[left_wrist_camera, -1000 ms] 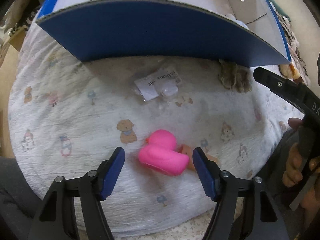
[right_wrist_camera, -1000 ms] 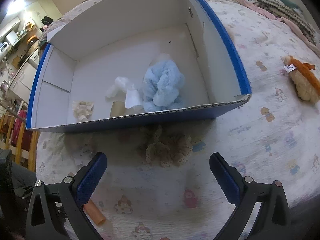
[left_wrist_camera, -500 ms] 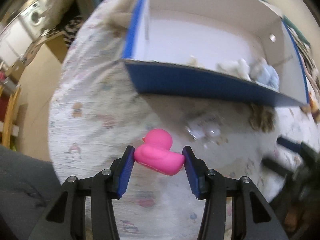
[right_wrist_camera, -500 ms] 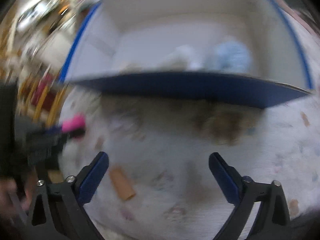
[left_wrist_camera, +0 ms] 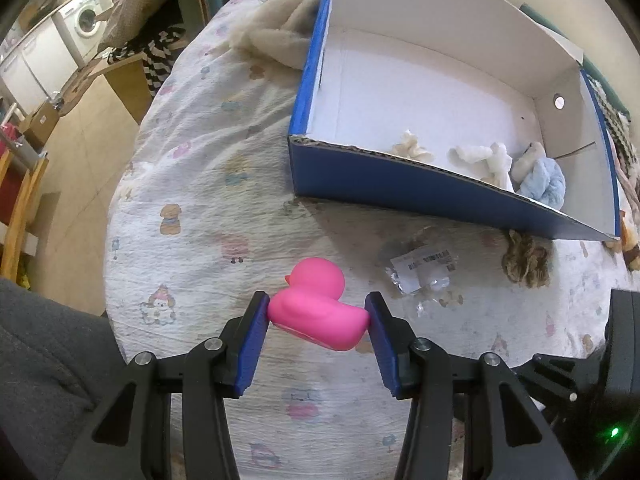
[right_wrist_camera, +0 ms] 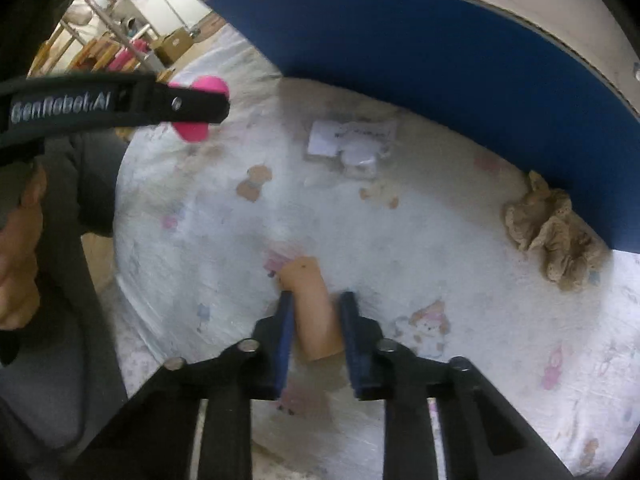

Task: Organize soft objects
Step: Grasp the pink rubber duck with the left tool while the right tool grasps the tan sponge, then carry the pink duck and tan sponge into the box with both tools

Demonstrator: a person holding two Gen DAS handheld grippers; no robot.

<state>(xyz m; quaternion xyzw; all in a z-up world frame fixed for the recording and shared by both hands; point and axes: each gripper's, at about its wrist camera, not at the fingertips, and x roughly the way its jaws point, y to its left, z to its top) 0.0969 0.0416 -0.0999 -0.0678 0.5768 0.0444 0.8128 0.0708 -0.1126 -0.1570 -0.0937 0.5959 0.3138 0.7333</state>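
My left gripper (left_wrist_camera: 318, 312) is shut on a pink rubber duck (left_wrist_camera: 316, 304) and holds it above the printed white bedsheet; the duck also shows in the right wrist view (right_wrist_camera: 200, 108), partly hidden behind the left gripper's finger. My right gripper (right_wrist_camera: 316, 312) has closed around a tan cylinder (right_wrist_camera: 314, 308) that lies on the sheet. The blue-and-white cardboard box (left_wrist_camera: 400, 176) stands beyond and holds a light blue fluffy cloth (left_wrist_camera: 544, 184) and white soft pieces (left_wrist_camera: 480, 158).
A beige frilly scrunchie (right_wrist_camera: 556, 236) lies against the box's blue wall (right_wrist_camera: 440, 64). A clear plastic packet with a label (right_wrist_camera: 352, 144) lies on the sheet. A beige blanket (left_wrist_camera: 276, 36) lies left of the box. The bed edge drops off at left.
My left gripper closed on the pink duck and lifted it off the sheet. My right gripper swung down and left to the tan cylinder and closed around it.
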